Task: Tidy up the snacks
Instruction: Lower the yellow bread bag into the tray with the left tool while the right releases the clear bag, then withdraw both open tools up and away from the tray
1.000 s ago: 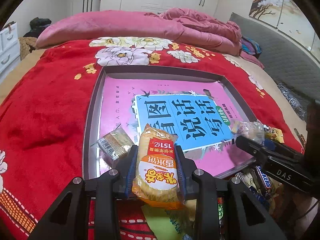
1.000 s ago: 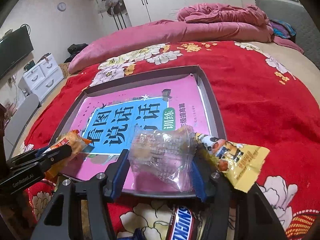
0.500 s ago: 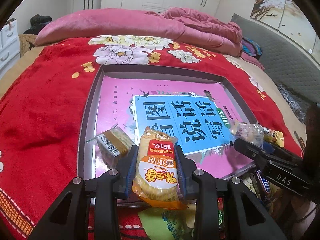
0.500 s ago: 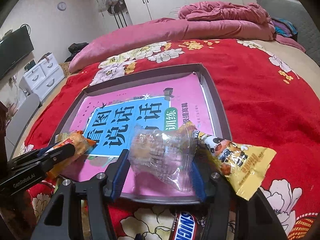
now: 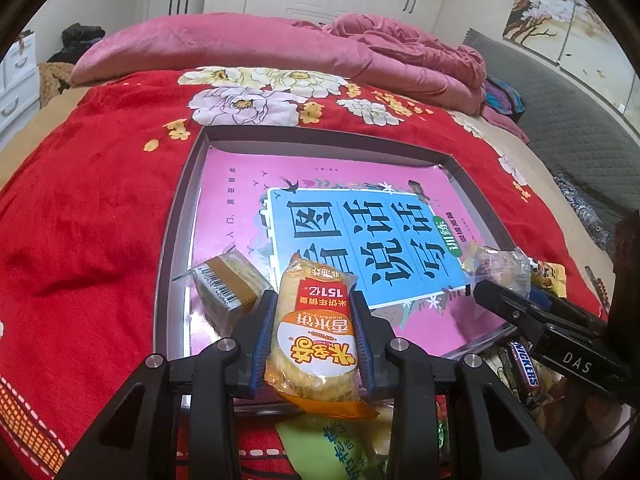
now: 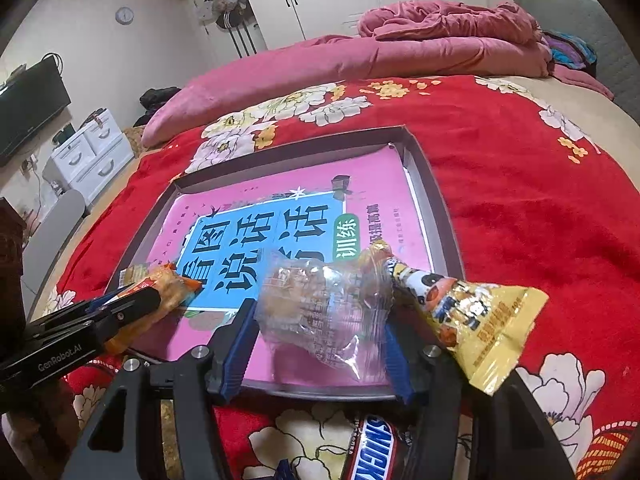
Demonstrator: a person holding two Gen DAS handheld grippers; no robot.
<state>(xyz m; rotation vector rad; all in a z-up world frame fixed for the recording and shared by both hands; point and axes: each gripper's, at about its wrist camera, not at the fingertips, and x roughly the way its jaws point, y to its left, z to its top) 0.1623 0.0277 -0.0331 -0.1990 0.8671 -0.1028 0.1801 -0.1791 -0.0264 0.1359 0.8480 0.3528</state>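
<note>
My left gripper [image 5: 314, 320] is shut on an orange rice-cracker pack [image 5: 314, 336], held over the near edge of the grey tray [image 5: 178, 216]. A small brown wrapped snack [image 5: 226, 284] lies in the tray just left of it. My right gripper [image 6: 320, 320] is shut on a clear plastic snack bag [image 6: 324, 312], over the tray's [image 6: 440, 200] near right corner. A yellow snack pack [image 6: 476, 320] lies against its right finger. The right gripper also shows in the left wrist view [image 5: 520, 304], and the left gripper in the right wrist view [image 6: 136, 304].
The tray, lined with a pink and blue book cover [image 5: 360, 232], lies on a red flowered blanket [image 5: 88, 200]. A Snickers bar [image 6: 372, 452] and a green pack [image 5: 340, 448] lie on the blanket before the tray. Pink bedding [image 5: 280, 48] is behind.
Both grippers have moved forward a little over the tray's near edge, each still holding its snack. The brown snack in the tray now looks closer to the left gripper.
</note>
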